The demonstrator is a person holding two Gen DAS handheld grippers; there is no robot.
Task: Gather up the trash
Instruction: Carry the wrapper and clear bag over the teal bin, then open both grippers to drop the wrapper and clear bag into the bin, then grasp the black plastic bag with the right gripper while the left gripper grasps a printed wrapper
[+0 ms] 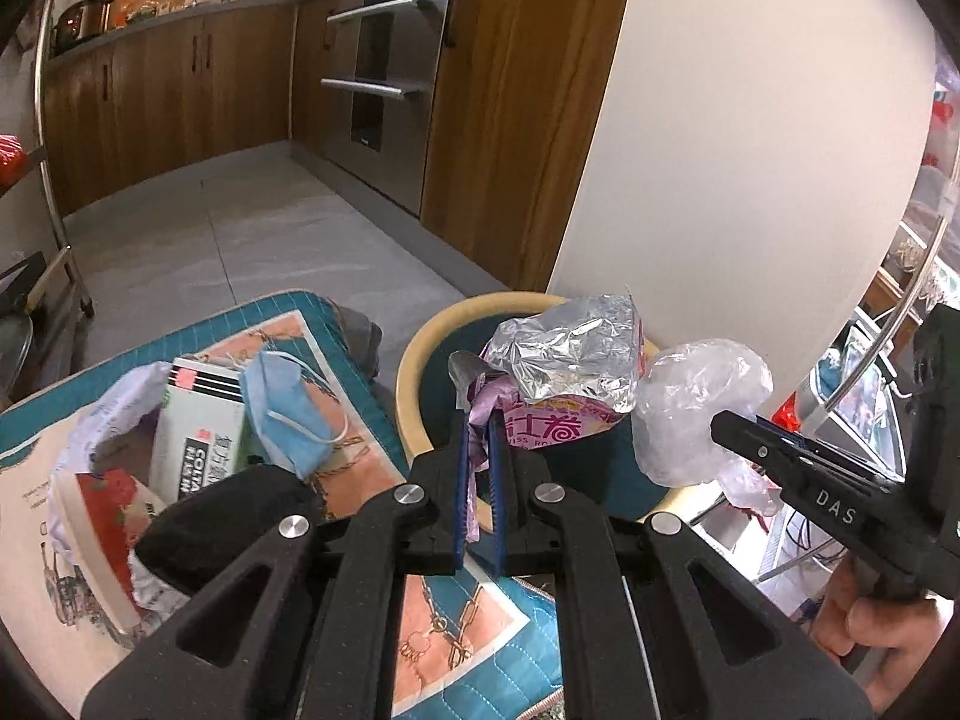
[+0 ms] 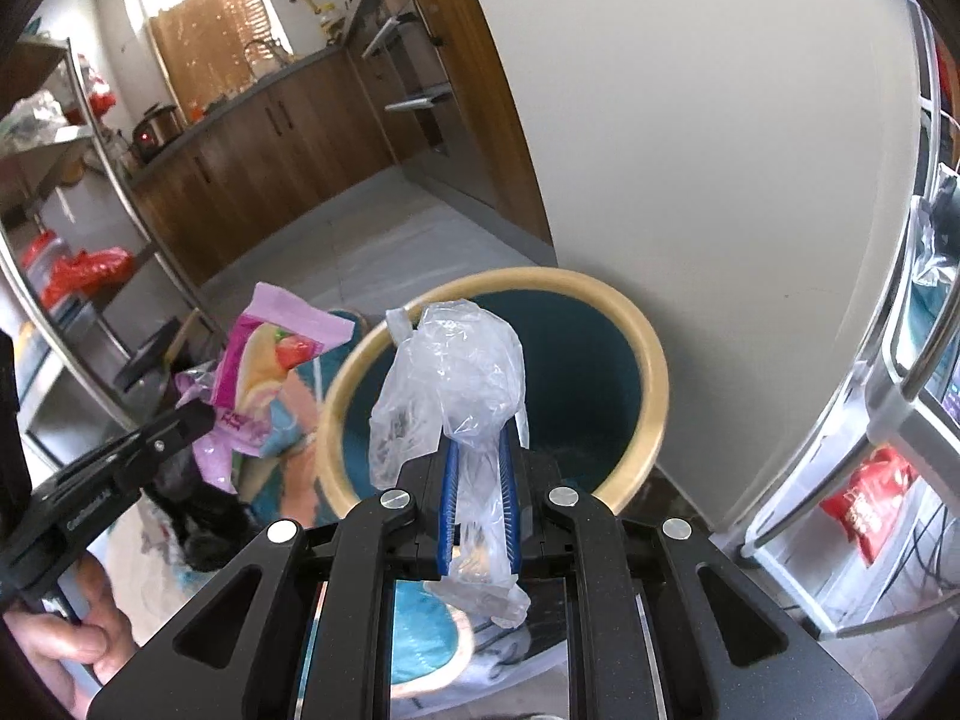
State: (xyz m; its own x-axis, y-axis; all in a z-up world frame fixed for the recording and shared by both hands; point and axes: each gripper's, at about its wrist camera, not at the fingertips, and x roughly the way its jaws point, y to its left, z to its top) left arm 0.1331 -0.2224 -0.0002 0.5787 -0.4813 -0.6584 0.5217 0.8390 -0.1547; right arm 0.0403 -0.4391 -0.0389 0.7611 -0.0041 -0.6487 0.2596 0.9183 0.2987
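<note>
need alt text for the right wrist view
The right gripper holds a crumpled clear plastic bag over a round bin with a tan rim. At left, the left gripper holds a pink snack wrapper.

Right gripper (image 2: pixel 480 474) jaws pinch clear plastic bag (image 2: pixel 450 384) over bin (image 2: pixel 651 384).

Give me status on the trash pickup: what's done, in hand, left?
Done: nothing visible inside the bin yet. In hand: left gripper is shut on a pink snack wrapper, right gripper is shut on a clear plastic bag, both over the bin's mouth. Left: blue face mask, toothpaste box and crumpled white bag on the mat.
</note>
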